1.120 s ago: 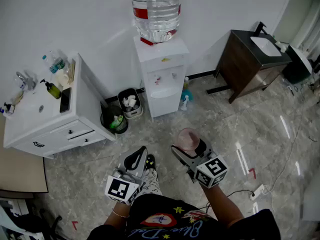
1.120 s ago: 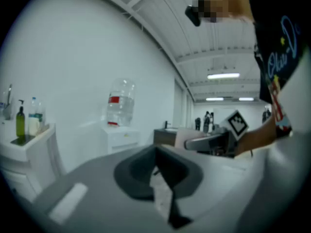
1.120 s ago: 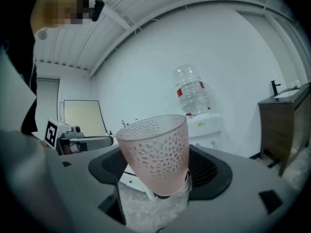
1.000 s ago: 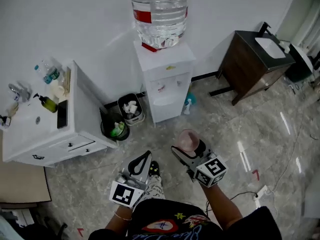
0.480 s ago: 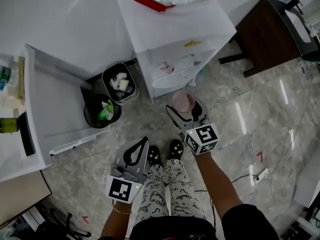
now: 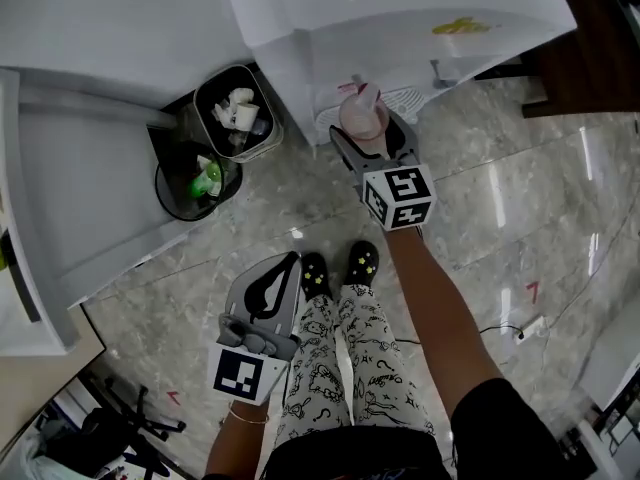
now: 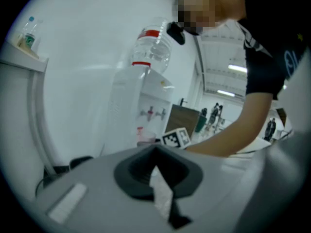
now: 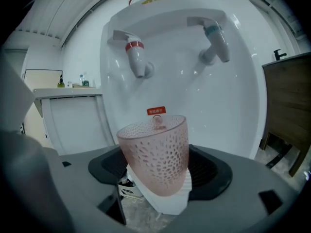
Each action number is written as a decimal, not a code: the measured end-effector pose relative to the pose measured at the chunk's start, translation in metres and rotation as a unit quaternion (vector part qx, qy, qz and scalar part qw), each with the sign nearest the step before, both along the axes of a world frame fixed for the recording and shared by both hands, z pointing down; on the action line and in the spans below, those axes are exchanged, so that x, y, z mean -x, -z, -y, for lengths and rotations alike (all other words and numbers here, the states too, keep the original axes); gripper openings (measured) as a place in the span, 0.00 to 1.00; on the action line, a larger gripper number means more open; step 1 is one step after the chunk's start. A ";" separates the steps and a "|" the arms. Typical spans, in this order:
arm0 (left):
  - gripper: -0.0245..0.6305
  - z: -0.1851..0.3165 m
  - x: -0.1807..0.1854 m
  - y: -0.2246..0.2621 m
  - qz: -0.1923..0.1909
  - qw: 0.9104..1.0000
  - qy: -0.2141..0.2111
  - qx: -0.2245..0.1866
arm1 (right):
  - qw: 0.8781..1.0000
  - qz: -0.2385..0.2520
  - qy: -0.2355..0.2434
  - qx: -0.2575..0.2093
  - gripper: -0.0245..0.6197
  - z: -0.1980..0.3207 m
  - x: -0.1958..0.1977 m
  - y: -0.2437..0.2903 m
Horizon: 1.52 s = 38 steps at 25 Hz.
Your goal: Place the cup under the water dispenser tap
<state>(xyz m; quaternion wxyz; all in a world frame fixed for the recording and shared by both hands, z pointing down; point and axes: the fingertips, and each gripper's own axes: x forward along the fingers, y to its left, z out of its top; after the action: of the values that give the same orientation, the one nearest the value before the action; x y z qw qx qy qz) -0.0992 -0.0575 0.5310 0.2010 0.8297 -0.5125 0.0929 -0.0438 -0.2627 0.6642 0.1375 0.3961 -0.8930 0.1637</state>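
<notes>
Water dispenser (image 8: 170,96) is faced: the cup (image 8: 155,154), clamped in the right gripper (image 6: 368,138), is held below the red tap (image 8: 136,58); centring beneath is likely needed next. Left gripper (image 7: 156,177) is closed, empty.

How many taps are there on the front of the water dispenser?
2: the red-banded tap on the left, the blue-topped tap on the right, both higher than the cup. None seems hidden.

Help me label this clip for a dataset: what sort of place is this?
Probably an office or workshop utility corner. A bottle-fed water dispenser stands against the wall, waste bins full of rubbish sit beside it, and there is a white cabinet on a polished stone-tile floor.
</notes>
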 end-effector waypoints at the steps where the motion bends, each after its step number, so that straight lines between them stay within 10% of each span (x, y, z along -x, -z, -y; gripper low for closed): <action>1: 0.02 0.000 -0.001 0.000 -0.001 1.000 -0.001 0.002 | 1.000 -0.001 0.000 0.002 0.60 0.003 0.000 -0.004; 30: 0.02 -0.020 -0.007 -0.006 -0.036 0.998 -0.007 0.042 | 0.998 0.004 0.032 0.054 0.61 0.004 0.012 -0.032; 38: 0.02 -0.025 -0.009 -0.004 -0.048 0.998 -0.011 0.041 | 0.995 0.064 -0.021 0.070 0.61 -0.031 -0.012 -0.018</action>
<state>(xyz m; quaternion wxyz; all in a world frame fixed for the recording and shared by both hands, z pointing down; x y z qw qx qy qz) -0.0907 -0.0327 0.5349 0.2583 0.8297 -0.4889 0.0760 -0.0313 -0.2318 0.6825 0.1044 0.3931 -0.8775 0.2539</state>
